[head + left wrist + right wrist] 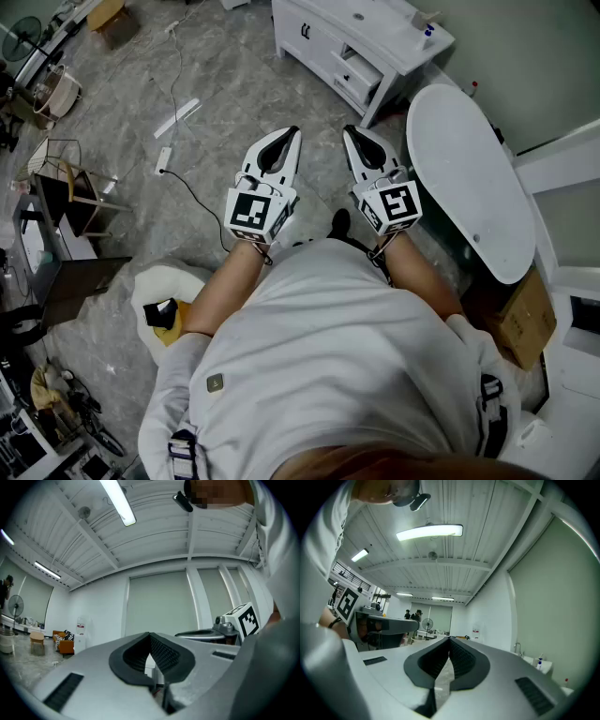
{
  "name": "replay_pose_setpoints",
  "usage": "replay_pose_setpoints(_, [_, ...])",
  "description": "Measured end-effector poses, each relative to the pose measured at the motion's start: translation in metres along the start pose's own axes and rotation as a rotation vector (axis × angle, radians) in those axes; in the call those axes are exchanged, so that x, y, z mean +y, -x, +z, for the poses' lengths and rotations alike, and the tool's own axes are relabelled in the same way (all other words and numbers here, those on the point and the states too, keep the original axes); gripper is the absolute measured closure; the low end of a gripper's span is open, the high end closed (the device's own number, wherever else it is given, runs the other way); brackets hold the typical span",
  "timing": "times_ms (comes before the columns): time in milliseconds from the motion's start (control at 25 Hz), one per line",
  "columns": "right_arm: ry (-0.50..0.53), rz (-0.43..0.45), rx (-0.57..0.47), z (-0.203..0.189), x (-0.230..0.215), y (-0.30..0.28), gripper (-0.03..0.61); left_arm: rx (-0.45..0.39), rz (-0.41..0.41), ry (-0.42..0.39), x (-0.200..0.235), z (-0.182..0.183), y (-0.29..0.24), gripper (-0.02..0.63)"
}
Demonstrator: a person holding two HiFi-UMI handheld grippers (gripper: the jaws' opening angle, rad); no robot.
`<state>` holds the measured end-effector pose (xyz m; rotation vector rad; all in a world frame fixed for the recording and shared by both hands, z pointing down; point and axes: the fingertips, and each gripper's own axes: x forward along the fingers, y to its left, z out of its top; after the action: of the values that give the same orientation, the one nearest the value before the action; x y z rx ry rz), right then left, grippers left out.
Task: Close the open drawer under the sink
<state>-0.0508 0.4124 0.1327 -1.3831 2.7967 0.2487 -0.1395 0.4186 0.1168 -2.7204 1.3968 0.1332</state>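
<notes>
The white sink cabinet (323, 33) stands at the far end of the floor, and one drawer (359, 73) on its right side is pulled out. I hold both grippers level in front of my body, well short of the cabinet. The left gripper (286, 139) has its jaws together with nothing between them, and the left gripper view confirms its tips (150, 637) meet. My right gripper (354, 136) is likewise shut and empty, its tips (450, 641) closed. The sink's tap (517, 648) and a soap bottle (540, 663) show at the right of the right gripper view.
A white oval table (469, 178) stands close on my right, with a cardboard box (520, 319) below it. A power strip and cable (164, 159) lie on the marble floor. Shelves and clutter (56, 206) line the left side. People (412, 615) stand far off.
</notes>
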Motion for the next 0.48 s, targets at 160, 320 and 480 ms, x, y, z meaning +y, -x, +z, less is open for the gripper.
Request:
replay_pose_setpoints(160, [-0.003,-0.004,0.008,-0.0029,-0.0021,0.0041,0.554,-0.006,-0.005,-0.002,-0.0013,-0.0023,-0.0004,0.604])
replay_pose_setpoints(320, [-0.004,-0.006,0.009,-0.0035,-0.0014,0.0037,0.554,-0.012,-0.010,-0.003,-0.0013,-0.0032,0.0010,0.604])
replay_pose_setpoints(480, [-0.008,-0.013,0.001,-0.0033,0.0004,0.0021,0.554,-0.009,-0.008,0.002,0.0017,-0.0055,0.0035,0.604])
